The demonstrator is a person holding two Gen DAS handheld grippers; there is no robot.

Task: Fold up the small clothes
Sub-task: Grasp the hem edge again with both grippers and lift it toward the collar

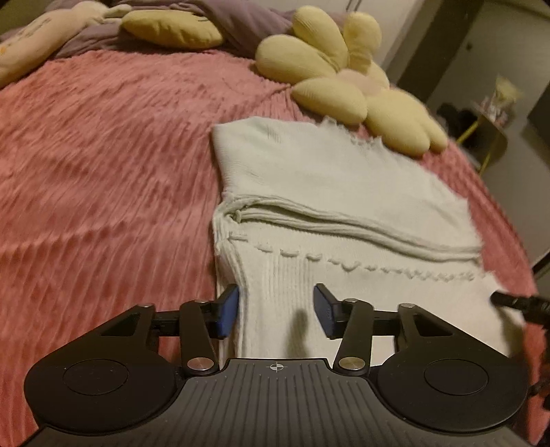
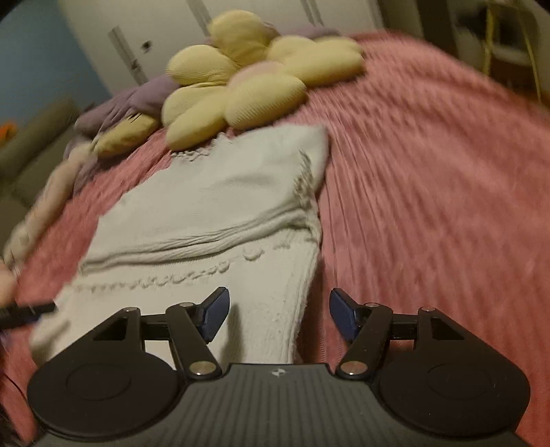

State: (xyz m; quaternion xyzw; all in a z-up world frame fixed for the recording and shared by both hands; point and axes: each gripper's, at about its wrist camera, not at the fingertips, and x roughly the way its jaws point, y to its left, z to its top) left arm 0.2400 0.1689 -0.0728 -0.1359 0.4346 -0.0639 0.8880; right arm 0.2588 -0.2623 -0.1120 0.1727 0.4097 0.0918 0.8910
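Observation:
A white knit garment (image 1: pixel 326 178) (image 2: pixel 213 192) lies on the pink bedspread (image 1: pixel 103 154) (image 2: pixel 429 172), its far half folded over toward me so a thick folded edge runs across the middle. My left gripper (image 1: pixel 276 297) hovers open over the garment's near left corner, with cloth below its blue pads (image 1: pixel 228 311) but nothing pinched. My right gripper (image 2: pixel 279 295) stands open over the near right edge, one pad above the knit and the other above the bedspread. Each view catches the other gripper's black fingertip (image 1: pixel 515 302) (image 2: pixel 29 311) at its side edge.
A yellow flower-shaped cushion (image 1: pixel 326 68) (image 2: pixel 240 86) touches the garment's far edge. Behind it lie a purple blanket (image 1: pixel 240 24), a yellow pillow (image 1: pixel 172 29) and a pale plush toy (image 1: pixel 34 41). Past the bed's right edge stands a small table with yellow legs (image 1: pixel 491 137).

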